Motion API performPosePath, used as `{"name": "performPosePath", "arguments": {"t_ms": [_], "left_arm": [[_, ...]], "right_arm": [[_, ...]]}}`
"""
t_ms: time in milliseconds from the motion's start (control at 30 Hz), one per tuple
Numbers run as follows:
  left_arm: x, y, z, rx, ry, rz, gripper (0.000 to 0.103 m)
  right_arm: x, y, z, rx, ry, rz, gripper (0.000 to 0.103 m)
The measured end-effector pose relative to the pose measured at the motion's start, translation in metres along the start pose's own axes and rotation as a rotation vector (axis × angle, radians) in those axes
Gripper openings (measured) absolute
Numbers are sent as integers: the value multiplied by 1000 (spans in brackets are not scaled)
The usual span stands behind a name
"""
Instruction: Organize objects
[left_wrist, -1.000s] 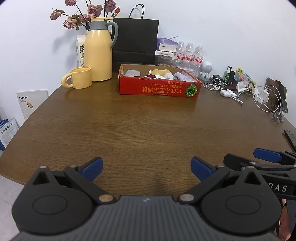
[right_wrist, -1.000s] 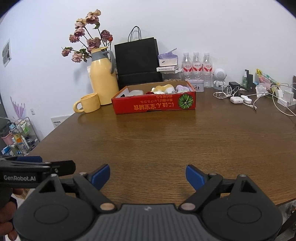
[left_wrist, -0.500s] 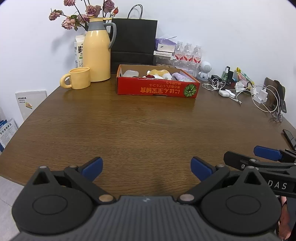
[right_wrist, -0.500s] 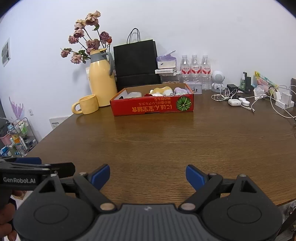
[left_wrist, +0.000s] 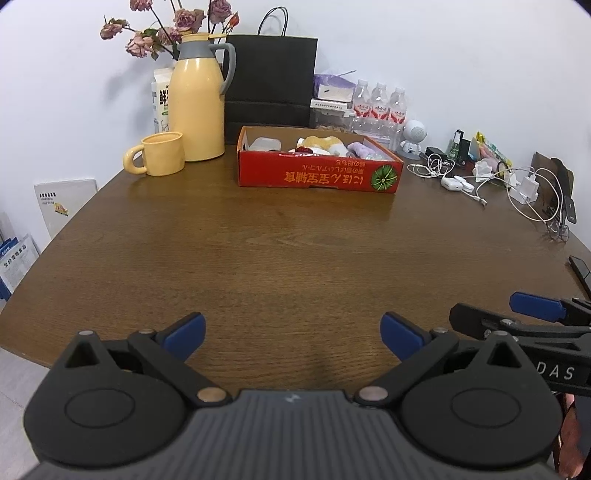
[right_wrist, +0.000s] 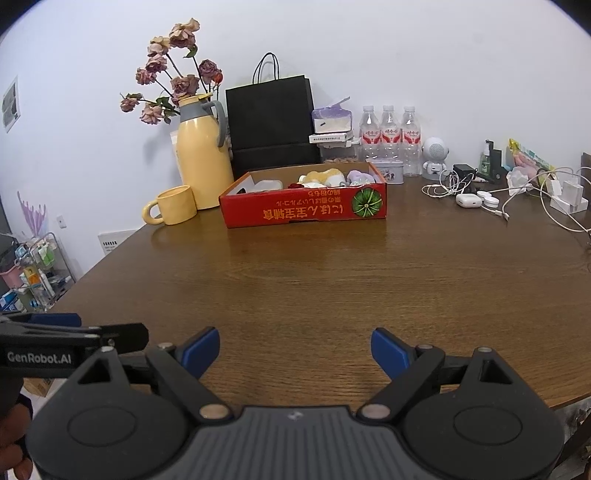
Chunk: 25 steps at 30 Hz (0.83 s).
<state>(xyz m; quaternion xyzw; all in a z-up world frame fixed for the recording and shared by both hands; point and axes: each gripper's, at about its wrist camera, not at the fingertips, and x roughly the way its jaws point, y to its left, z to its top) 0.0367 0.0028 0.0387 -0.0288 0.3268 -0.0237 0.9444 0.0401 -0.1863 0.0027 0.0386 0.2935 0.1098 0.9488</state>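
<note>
Left wrist view shows the left claw (left_wrist: 291, 332) spread wide and empty over the bare near tabletop (left_wrist: 280, 251), with the right claw (right_wrist: 295, 349) equally wide beside it. The red box (left_wrist: 317, 173) of small items sits well apart at the far side, between the mug (left_wrist: 159, 154) and the cables (left_wrist: 517, 184). A long reach could clip the mug or snag cables, and soft items packed close in the box could come up together.

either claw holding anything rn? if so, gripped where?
Nothing held. Left claw and right claw are both open over bare table, well short of the red box.
</note>
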Motion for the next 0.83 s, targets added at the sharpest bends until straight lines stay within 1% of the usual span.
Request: {"name": "performPosePath", "arguments": {"t_ms": [267,400,633,833], "left_arm": [[1,1,-2,4,6,-13,103],[1,0,-2,5,6,-12,103],[4,1,-2,-1,17,-6,103],[6,2,-5,-6,10,2,103]], "right_arm": [[0,-2,1,-2,-3,-13,89],[1,-3,1,-3,-2,-28,89],[2,-2,-1,-12,6,-30,89],[5,-3,-2,-15,9,-36,89]]}}
